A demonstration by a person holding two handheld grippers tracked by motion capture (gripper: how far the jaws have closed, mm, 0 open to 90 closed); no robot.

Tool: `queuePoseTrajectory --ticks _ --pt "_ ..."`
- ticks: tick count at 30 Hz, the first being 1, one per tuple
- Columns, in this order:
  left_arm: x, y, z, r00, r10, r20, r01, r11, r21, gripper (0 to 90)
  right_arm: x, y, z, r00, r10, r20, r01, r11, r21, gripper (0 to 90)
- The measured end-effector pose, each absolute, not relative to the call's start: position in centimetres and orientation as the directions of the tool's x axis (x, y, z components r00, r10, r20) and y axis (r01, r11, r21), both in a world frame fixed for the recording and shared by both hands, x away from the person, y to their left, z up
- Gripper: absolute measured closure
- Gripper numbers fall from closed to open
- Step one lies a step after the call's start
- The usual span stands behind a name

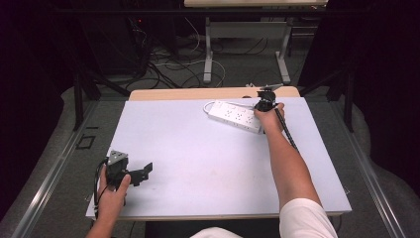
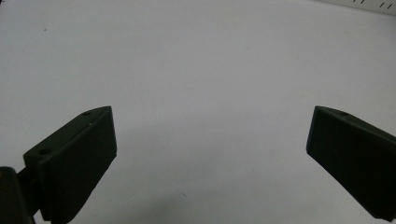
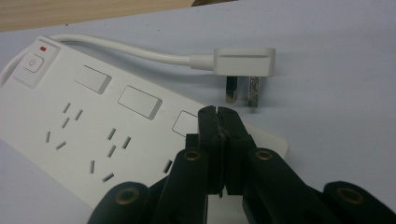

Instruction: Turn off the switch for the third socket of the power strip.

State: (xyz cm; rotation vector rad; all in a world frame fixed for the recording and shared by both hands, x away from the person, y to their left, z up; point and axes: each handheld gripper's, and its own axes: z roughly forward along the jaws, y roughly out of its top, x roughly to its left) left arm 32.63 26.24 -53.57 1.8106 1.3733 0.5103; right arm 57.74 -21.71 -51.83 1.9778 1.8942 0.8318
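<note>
power strip (image 1: 235, 116) lies at the far right of the tabletop (image 1: 208, 163), long axis running 10 to 4 o'clock, plug (image 3: 243, 63) loose beside it. right hand-held gripper (image 3: 218, 122) sits over its 4 o'clock end, jaws pressed together, empty. left hand-held gripper (image 1: 143, 171) well apart at 7 o'clock, jaws wide.

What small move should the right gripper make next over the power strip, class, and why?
Probably open the jaws. The right gripper hovers over the near end of the power strip with its jaws pressed together and nothing between them. Its plug lies loose on the table; shut jaws cannot take either.
</note>
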Motion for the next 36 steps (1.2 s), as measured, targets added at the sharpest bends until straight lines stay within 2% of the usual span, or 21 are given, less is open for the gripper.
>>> queuePoseTrajectory --ticks 24,36 --pt "32.62 26.24 -53.60 0.331 0.933 -0.142 0.616 -0.099 0.782 1.9 57.71 -21.80 -52.06 -0.002 0.976 0.220 0.824 -0.123 0.553 90.0" --pt "32.67 26.21 -53.63 0.331 0.933 -0.143 0.614 -0.097 0.783 1.9 57.68 -21.79 -52.07 -0.022 0.978 0.207 0.821 -0.100 0.562 90.0"
